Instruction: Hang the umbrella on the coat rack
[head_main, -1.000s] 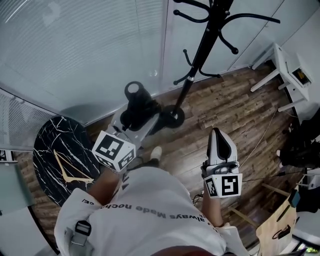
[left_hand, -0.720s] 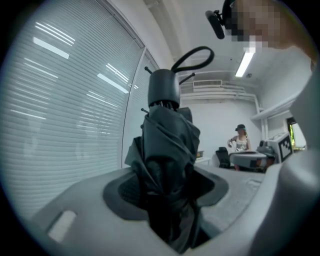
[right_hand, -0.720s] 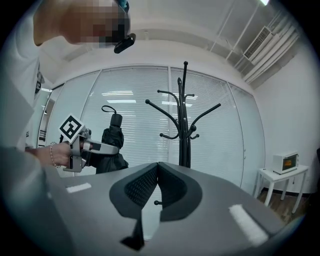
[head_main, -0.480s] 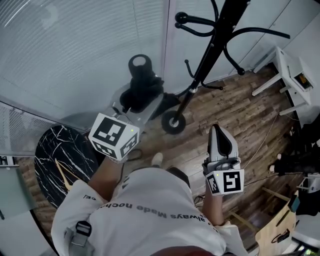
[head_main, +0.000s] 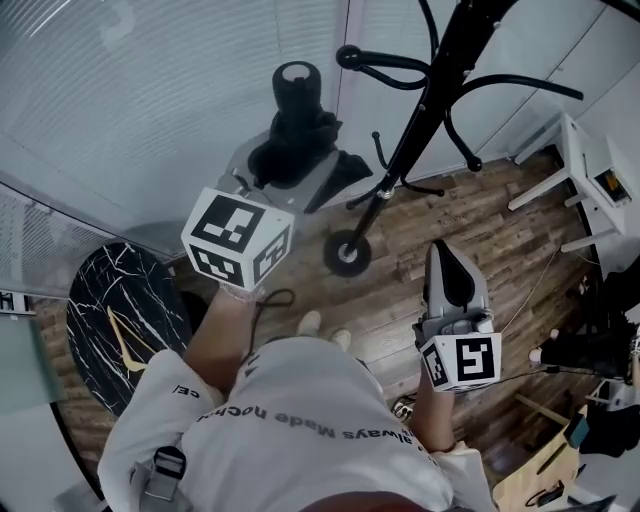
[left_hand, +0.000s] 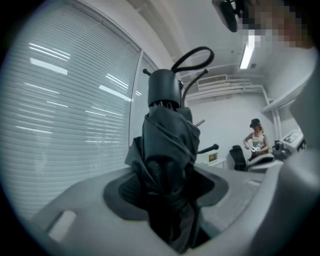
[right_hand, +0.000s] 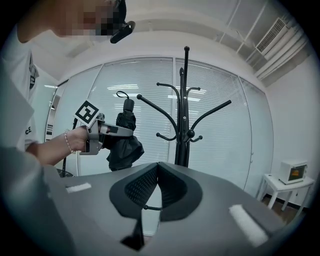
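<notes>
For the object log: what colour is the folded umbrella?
Black; the umbrella shows best in the left gripper view.

"What changed over that last second?"

"The left gripper (head_main: 285, 185) carried the folded umbrella (head_main: 297, 120) higher and closer to the coat rack (head_main: 430, 110). The right gripper (head_main: 446, 262) edged forward beside it."

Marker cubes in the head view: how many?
2. Left cube on the left gripper, left of centre, which holds the umbrella; right cube on the right gripper, lower right. None seems hidden.
</notes>
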